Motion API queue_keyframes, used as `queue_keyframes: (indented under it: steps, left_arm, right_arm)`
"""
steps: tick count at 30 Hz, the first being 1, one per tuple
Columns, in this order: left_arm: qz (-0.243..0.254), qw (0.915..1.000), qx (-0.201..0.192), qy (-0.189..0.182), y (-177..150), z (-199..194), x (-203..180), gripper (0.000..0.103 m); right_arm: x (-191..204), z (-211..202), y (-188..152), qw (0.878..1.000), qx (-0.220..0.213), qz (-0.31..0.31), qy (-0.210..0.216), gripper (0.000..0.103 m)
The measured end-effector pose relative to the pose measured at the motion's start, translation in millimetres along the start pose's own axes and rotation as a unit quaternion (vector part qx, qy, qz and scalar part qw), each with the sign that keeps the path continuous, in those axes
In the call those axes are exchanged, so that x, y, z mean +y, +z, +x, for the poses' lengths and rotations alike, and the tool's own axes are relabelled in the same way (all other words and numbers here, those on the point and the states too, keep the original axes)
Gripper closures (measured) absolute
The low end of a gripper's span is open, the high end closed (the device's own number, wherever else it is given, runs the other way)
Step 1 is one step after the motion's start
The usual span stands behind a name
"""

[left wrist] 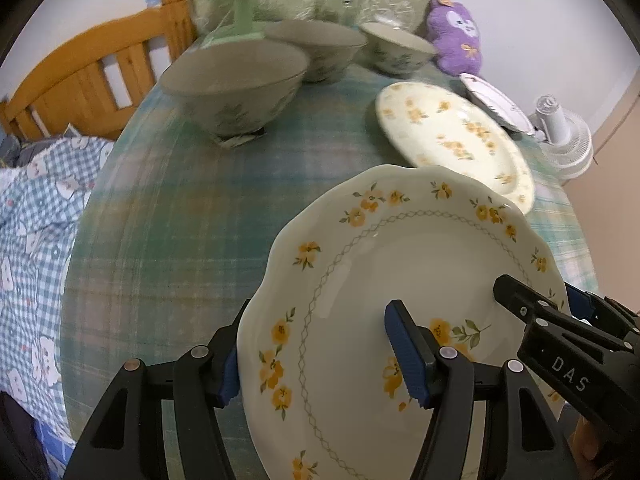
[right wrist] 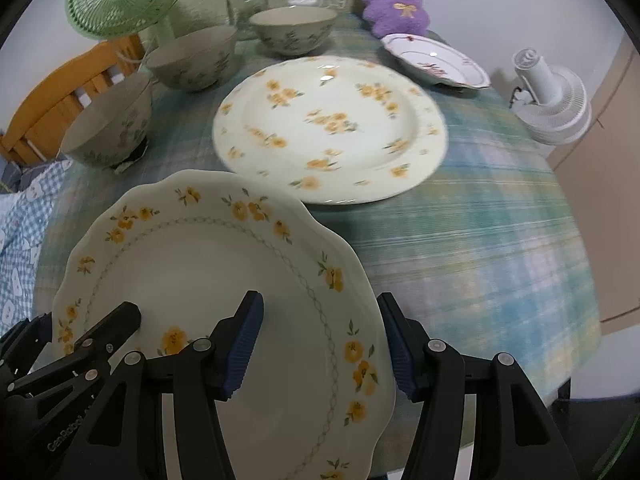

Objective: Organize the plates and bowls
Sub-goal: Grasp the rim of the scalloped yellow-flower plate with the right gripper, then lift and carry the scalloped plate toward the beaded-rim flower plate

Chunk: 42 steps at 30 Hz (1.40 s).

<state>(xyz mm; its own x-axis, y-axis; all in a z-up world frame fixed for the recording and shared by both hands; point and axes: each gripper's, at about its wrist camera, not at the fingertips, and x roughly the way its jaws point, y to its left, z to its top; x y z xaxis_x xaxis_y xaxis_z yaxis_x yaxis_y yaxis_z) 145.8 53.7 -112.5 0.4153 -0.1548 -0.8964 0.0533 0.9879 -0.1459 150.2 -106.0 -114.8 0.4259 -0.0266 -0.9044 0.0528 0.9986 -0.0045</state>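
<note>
Bare plaid tablecloth (right wrist: 460, 240) lies right; both grippers' fingers (left wrist: 408, 348) (right wrist: 244, 344) clamp the scalloped plate's (left wrist: 400, 260) opposite rims.

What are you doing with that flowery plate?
Both grippers are holding the scalloped plate by its edge, the left gripper on one side and the right gripper on the other, one finger above the rim and one below. The plate looks lifted above the tablecloth. Just past it lies a bigger round plate, with a small plate behind that. Three bowls stand in a row to the left.
</note>
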Motion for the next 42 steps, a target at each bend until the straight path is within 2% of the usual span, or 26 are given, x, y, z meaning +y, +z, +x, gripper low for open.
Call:
queue_keyframes:
  steps: [8,13,23,31,42]
  left_arm:
    - [0.032,0.9994,-0.01,-0.003,11.7,-1.3,-54.7,0.038]
    - [0.023,0.9996,-0.008,0.011,17.8,9.2,-98.9,0.038]
    - [0.005,0.9996,-0.02,0.02,30.5,36.3,-186.8,0.038]
    - [-0.001,0.9998,-0.011,0.017,32.3,62.4,-229.6,0.038]
    - [-0.02,0.9993,0.016,0.029,26.6,90.6,-248.4,0.038]
  right_arm:
    - [-55.0,-9.1,8.2,0.999,-0.014,0.029,-0.005,0.041]
    - [-102.4,-2.5,20.7,1.0,-0.014,0.025,0.01,0.041]
    - [-190.9,12.6,50.4,1.0,-0.02,0.002,0.012,0.041]
    - [-239.2,33.3,56.3,1.0,-0.01,0.006,0.006,0.041]
    - [-264.5,67.7,54.0,0.999,0.025,0.01,0.02,0.041]
